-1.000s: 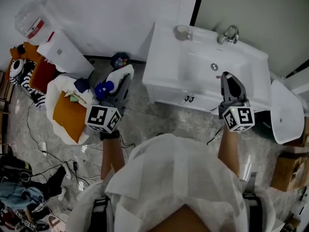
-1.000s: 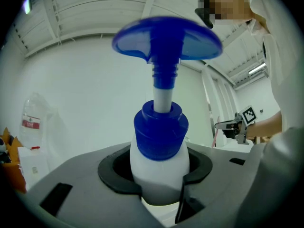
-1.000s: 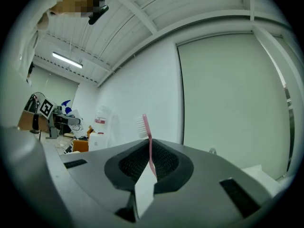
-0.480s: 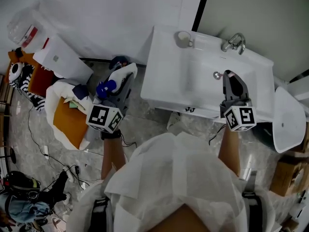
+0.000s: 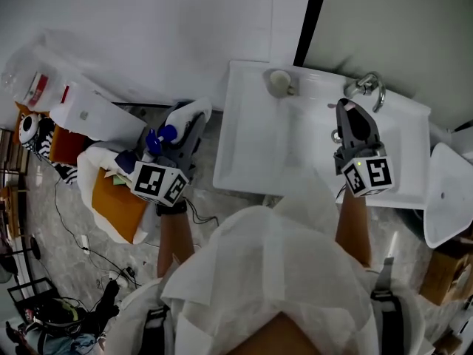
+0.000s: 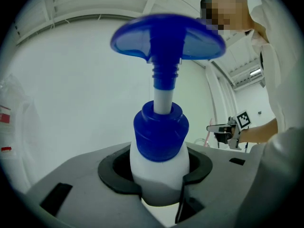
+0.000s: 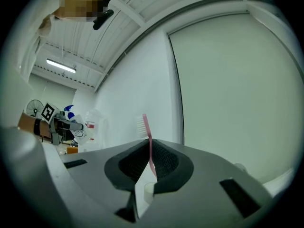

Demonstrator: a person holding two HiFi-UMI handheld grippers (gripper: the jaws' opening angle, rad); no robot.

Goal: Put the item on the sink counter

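My left gripper [image 5: 181, 135] is shut on a white bottle with a blue pump top [image 5: 157, 136]. It hangs over the floor just left of the white sink counter [image 5: 247, 143]. In the left gripper view the bottle [image 6: 159, 156] stands between the jaws, which clasp its shoulder [image 6: 159, 191]. My right gripper [image 5: 350, 113] hovers over the basin near the faucet [image 5: 367, 87]. It is shut on a pink toothbrush [image 7: 148, 139], whose bristles stick up past the gripper's [image 7: 146, 175] jaws. The toothbrush cannot be made out in the head view.
A small cup [image 5: 279, 82] stands on the counter's back left corner. On the floor at left are a white bag with orange contents [image 5: 111, 191], clear plastic bags [image 5: 66, 102] and cables. A white fixture [image 5: 447, 191] sits right of the sink.
The sink has come closer in the head view. My right gripper has moved further over the basin toward the faucet. The left gripper still holds the bottle beside the counter's left edge.
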